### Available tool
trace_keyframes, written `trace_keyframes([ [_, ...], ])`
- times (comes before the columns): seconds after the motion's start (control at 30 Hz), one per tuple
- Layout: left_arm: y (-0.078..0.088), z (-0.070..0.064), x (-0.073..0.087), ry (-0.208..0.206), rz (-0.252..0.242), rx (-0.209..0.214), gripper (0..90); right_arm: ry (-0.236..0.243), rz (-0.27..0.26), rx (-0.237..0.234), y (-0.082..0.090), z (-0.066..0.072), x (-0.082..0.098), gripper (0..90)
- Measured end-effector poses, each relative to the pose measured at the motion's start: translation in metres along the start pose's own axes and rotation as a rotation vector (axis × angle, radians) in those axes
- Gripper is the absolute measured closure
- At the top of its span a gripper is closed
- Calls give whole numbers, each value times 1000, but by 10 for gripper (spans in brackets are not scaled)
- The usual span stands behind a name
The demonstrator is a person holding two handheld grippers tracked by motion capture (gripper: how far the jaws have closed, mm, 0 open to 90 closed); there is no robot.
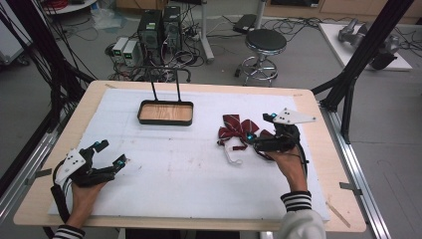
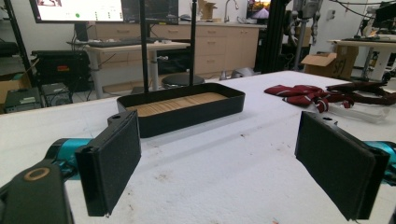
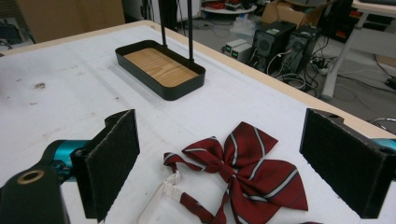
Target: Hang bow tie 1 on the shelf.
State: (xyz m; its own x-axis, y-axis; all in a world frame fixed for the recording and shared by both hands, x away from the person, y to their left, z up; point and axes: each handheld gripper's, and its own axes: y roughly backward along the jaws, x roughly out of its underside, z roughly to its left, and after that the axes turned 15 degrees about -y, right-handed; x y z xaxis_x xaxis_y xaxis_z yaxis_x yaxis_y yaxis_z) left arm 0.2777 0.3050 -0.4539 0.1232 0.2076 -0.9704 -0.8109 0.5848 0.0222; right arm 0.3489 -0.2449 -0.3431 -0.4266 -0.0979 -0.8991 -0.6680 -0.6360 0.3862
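Right hand-held gripper [image 3: 219, 172], jaws apart, frames the dark-red striped fabric bow tie [image 3: 243, 172]; high view adds left hand-held gripper [image 1: 112, 154], jaws apart, on white worktop [image 1: 174, 169].

Left gripper [image 1: 110, 153]: black frame, teal fittings at the jaw bases, grey three-cornered plate with dark dots, black cable trailing. Right gripper [image 1: 260, 132]: same build. Jaw pads [image 3: 112, 161] flat, rectangular, black (rough, foam-like texture). Sleeves [image 1: 296, 200]: black-and-white striped cuffs; pale outer garment on the right.
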Motion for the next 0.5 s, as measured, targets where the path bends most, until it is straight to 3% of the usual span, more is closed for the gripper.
trace_keyframes([
  [0.2, 0, 0, 0, 2, 1, 0, 147, 12, 34, -2, -11, -2, -8, 110],
  [0.5, 0, 0, 0, -3, -2, -2, 148, 54, 128, 8, -32, -2, -20, 110],
])
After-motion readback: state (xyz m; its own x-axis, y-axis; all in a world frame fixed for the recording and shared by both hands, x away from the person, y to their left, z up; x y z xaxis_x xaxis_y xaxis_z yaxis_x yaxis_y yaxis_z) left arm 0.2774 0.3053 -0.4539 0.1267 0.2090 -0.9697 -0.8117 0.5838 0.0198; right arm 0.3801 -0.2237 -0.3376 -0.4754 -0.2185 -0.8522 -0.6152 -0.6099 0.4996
